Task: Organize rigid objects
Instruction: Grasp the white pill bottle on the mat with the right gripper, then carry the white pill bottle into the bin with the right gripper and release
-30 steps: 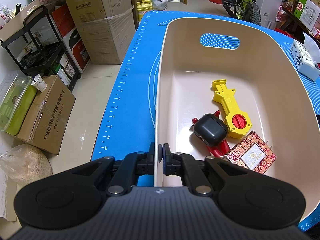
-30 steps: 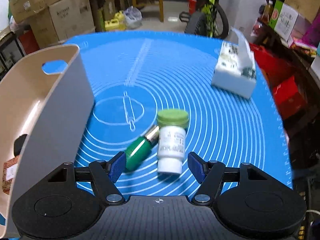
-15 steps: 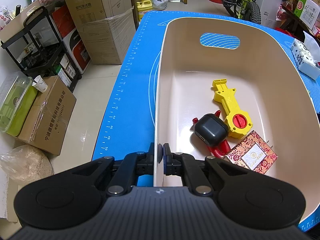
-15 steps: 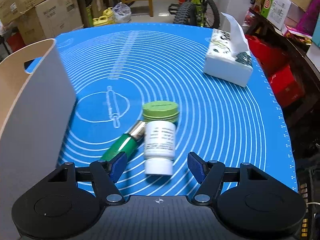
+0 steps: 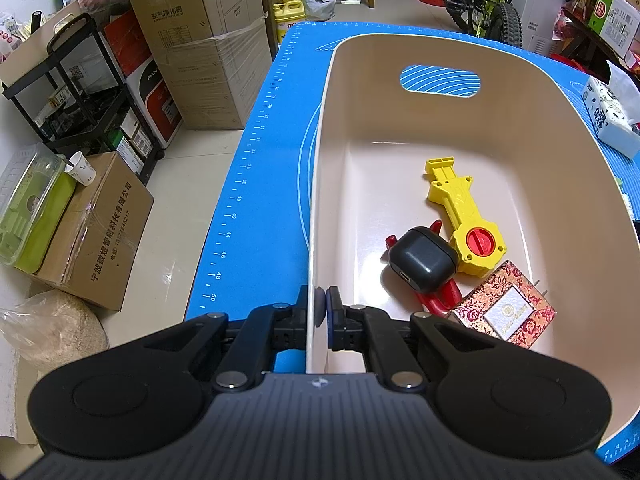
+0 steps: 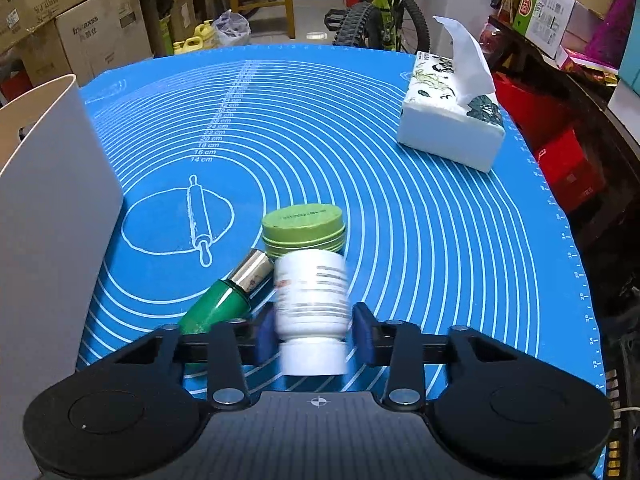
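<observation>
We see our right gripper (image 6: 312,334), low in the frame, closing around one blurred white bottle (image 6: 314,300); one green bottle (image 6: 224,300) and one green tin (image 6: 303,227) crowd it. Our left gripper (image 5: 321,312) pinches the tub (image 5: 316,184) wall, its four items partly overlapping.

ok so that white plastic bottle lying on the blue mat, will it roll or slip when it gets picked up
The white plastic bottle is round and lies on its side, so it would probably roll if nudged. The right hand-held gripper is closing across its smooth body near the cap; it may slip or pivot. It looks rigid and probably light. The green glass bottle alongside might get bumped.
</observation>
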`<state>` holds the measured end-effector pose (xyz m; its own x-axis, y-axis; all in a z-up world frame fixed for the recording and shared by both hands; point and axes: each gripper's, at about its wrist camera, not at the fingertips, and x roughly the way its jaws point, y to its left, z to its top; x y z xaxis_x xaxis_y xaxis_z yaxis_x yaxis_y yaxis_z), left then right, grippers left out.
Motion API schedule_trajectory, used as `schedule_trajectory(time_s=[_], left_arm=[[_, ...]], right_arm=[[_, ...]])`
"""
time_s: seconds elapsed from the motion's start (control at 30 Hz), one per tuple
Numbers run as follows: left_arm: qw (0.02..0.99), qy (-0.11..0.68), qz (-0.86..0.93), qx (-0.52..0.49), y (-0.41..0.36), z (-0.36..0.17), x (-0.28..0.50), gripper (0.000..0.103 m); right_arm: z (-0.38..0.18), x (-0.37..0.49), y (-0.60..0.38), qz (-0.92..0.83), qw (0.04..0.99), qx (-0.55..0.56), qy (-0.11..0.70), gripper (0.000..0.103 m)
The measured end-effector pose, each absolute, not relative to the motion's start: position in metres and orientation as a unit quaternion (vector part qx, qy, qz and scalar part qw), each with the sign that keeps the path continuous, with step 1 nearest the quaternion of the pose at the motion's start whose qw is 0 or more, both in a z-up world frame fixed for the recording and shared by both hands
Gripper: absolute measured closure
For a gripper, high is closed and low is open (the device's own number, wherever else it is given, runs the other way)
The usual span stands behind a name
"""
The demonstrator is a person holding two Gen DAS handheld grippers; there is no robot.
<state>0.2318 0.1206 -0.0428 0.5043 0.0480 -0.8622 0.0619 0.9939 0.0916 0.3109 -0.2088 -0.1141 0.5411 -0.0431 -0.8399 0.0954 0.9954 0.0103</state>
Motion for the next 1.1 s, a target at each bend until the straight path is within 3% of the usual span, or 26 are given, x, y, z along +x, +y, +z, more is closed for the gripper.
schedule_trajectory(time_s=[0.57,1.1], left_arm=[[0.866,0.498,-0.003,0.055,0.121,-0.043,0.232,0.094],[0.866,0.498,-0.002,0.057,0.12,-0.043,0.232,0.094]], right_arm=[[-0.08,0.299,-0.202,-0.052,0.877,0.03,0.477,0.059],[0.008,0.265,-0.136,0.036,0.944,0.066,0.322,0.059]])
